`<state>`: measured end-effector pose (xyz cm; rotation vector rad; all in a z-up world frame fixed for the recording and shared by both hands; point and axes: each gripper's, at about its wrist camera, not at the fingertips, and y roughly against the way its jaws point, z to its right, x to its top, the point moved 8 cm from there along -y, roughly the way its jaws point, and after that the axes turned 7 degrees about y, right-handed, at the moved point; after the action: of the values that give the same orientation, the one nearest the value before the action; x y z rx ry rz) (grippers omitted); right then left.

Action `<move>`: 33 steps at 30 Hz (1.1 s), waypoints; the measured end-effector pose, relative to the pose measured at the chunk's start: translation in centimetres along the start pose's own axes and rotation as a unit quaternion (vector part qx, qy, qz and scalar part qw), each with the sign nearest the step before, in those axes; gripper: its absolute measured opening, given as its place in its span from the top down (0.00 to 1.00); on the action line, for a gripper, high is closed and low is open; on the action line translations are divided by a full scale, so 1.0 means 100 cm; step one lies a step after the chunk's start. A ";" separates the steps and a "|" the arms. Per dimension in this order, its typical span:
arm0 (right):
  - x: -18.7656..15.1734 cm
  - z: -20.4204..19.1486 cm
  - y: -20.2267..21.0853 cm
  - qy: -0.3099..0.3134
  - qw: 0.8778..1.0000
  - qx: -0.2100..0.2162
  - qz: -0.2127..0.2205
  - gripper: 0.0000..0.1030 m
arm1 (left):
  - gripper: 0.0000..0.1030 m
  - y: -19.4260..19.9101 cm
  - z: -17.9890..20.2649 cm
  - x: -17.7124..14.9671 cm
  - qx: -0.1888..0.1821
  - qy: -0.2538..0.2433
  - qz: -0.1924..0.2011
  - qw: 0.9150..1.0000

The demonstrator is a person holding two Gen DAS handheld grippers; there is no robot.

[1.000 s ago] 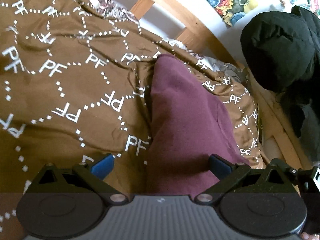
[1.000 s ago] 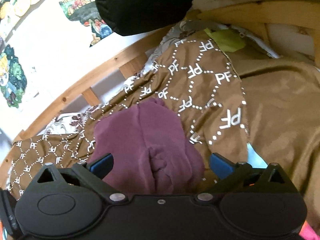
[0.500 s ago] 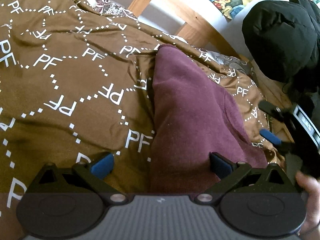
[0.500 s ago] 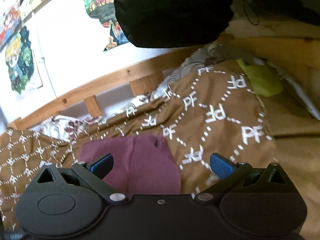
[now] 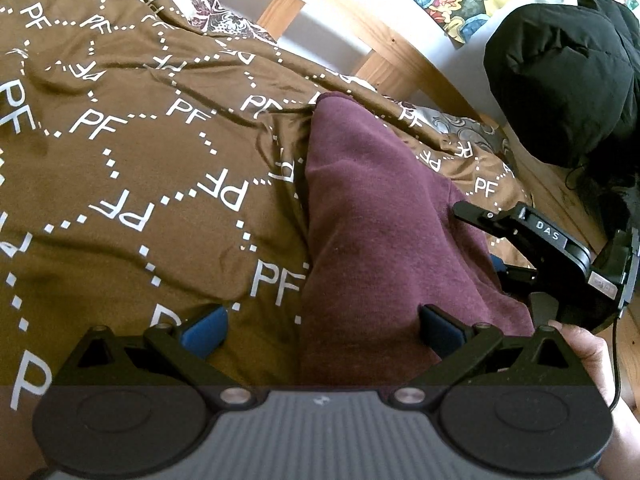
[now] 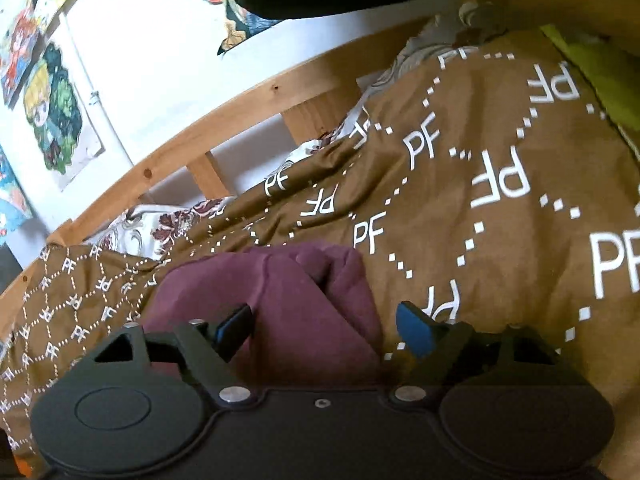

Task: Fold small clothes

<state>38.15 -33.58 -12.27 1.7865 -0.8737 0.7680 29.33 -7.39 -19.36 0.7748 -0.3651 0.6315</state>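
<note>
**Operator:** Between the jaws of my right gripper (image 6: 326,330) sits the near-right corner of the maroon garment (image 6: 296,292). They have just been closing, yet both blue pads (image 6: 414,330) stand clear of the cloth, so nothing is pinched.

**Colleague:** Why that corner?

**Operator:** It is bunched into a lump there, thick enough to catch, I think; from it the cloth could be drawn over for a fold.

**Colleague:** And your left?

**Operator:** My left gripper (image 5: 322,328) hangs spread wide over the garment's near edge, left pad over the brown bedspread (image 5: 120,184), right pad over the maroon. I judge it waits to pin or take that edge. The garment lies lengthwise on the bedspread, running away toward the wooden bed rail (image 5: 404,52).

**Colleague:** Anything close by?

**Operator:** A black bundle (image 5: 560,76) at far right, well apart.
</note>
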 end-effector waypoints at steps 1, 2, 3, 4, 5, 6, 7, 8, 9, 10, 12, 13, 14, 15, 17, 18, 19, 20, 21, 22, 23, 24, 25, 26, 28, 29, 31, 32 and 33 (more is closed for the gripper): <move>0.000 -0.001 0.000 0.001 1.000 -0.006 -0.001 0.29 | 0.00 0.000 0.000 0.000 0.000 -0.001 0.000 1.000; -0.002 -0.002 0.001 0.004 1.000 -0.013 -0.005 0.43 | 0.00 0.001 -0.001 0.000 0.000 -0.001 -0.001 1.000; -0.003 -0.003 0.000 0.008 1.000 -0.017 -0.011 0.54 | 0.00 0.001 -0.001 0.000 0.000 -0.001 -0.001 1.000; -0.005 -0.004 0.000 0.013 1.000 -0.017 -0.015 0.55 | 0.00 0.001 0.000 0.000 -0.001 -0.001 -0.001 1.000; -0.006 -0.006 -0.001 0.017 1.000 -0.019 -0.016 0.56 | 0.00 0.001 0.000 0.000 -0.001 -0.001 -0.001 1.000; -0.007 -0.007 -0.001 0.019 0.999 -0.020 -0.017 0.57 | 0.00 0.001 0.000 0.000 -0.001 -0.001 -0.001 1.000; -0.007 -0.008 -0.002 0.019 0.999 -0.020 -0.019 0.57 | 0.00 0.001 0.000 -0.001 -0.001 -0.001 -0.001 1.000; -0.007 -0.008 -0.002 0.019 0.999 -0.022 -0.020 0.57 | 0.00 0.001 0.000 -0.001 0.000 -0.001 -0.002 1.000; -0.008 -0.007 -0.002 0.018 0.999 -0.023 -0.021 0.57 | 0.00 0.001 0.000 -0.001 0.000 -0.001 -0.002 1.000; -0.008 -0.007 -0.002 0.016 0.999 -0.024 -0.021 0.57 | 0.00 0.001 0.000 -0.001 0.000 -0.001 -0.002 1.000; -0.009 -0.005 -0.001 0.011 0.999 -0.028 -0.020 0.56 | 0.00 0.002 0.000 -0.001 0.001 -0.001 -0.002 1.000; -0.009 -0.005 0.000 0.009 0.999 -0.030 -0.019 0.56 | 0.00 0.002 0.000 -0.001 0.001 -0.001 -0.003 1.000; -0.009 -0.004 0.000 0.007 0.999 -0.032 -0.019 0.56 | 0.00 0.002 0.000 -0.001 0.001 -0.001 -0.003 1.000; -0.009 -0.005 0.001 0.006 0.999 -0.035 -0.018 0.56 | 0.00 0.002 0.000 -0.001 0.001 -0.001 -0.003 1.000; -0.009 -0.006 0.001 -0.003 0.999 -0.038 -0.016 0.56 | 0.00 0.002 0.000 -0.001 0.001 -0.001 -0.003 1.000; -0.010 -0.005 0.001 -0.013 0.999 -0.039 -0.013 0.56 | 0.00 0.002 0.000 -0.001 0.001 -0.001 -0.003 1.000; -0.010 -0.004 0.002 -0.022 0.999 -0.039 -0.010 0.56 | 0.00 0.002 0.000 -0.001 0.001 0.000 -0.003 1.000; -0.010 -0.003 0.003 -0.028 0.999 -0.039 -0.007 0.56 | 0.00 0.002 0.000 -0.001 0.001 0.000 -0.003 1.000; -0.011 -0.003 0.003 -0.031 0.999 -0.039 -0.006 0.56 | 0.00 0.001 0.000 -0.001 0.001 0.001 -0.004 1.000; -0.011 -0.002 0.004 -0.031 0.999 -0.040 -0.006 0.56 | 0.00 0.001 0.000 -0.001 0.001 0.001 -0.004 1.000; -0.011 -0.002 0.004 -0.031 0.999 -0.040 -0.005 0.56 | 0.00 0.002 0.000 -0.001 0.001 0.001 -0.004 1.000; -0.011 -0.002 0.004 -0.032 0.999 -0.042 -0.005 0.56 | 0.00 0.002 0.000 -0.001 0.001 0.001 -0.004 1.000; -0.012 -0.002 0.004 -0.033 0.999 -0.042 -0.005 0.56 | 0.00 0.002 0.000 -0.001 0.001 0.001 -0.004 1.000; -0.012 -0.002 0.004 -0.034 0.999 -0.042 -0.004 0.56 | 0.00 0.002 0.000 -0.001 0.001 0.001 -0.004 1.000; -0.012 -0.002 0.004 -0.034 0.998 -0.043 -0.001 0.55 | 0.00 0.001 0.000 -0.001 0.001 0.001 -0.004 1.000; -0.012 -0.002 0.004 -0.034 0.998 -0.043 -0.001 0.55 | 0.00 0.001 0.000 -0.001 0.001 0.001 -0.004 1.000; -0.013 -0.002 0.004 -0.034 0.998 -0.043 0.000 0.54 | 0.00 0.001 0.000 -0.001 0.001 0.001 -0.004 1.000; -0.013 -0.002 0.003 -0.034 0.999 -0.043 0.000 0.53 | 0.00 0.001 0.000 -0.001 0.002 0.001 -0.004 1.000; -0.013 -0.002 0.003 -0.034 0.998 -0.043 -0.001 0.53 | 0.00 0.001 0.000 -0.001 0.002 0.001 -0.004 1.000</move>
<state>37.15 -33.22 -13.06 1.7452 -0.9371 0.6618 29.18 -7.31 -19.35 0.7781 -0.3583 0.6254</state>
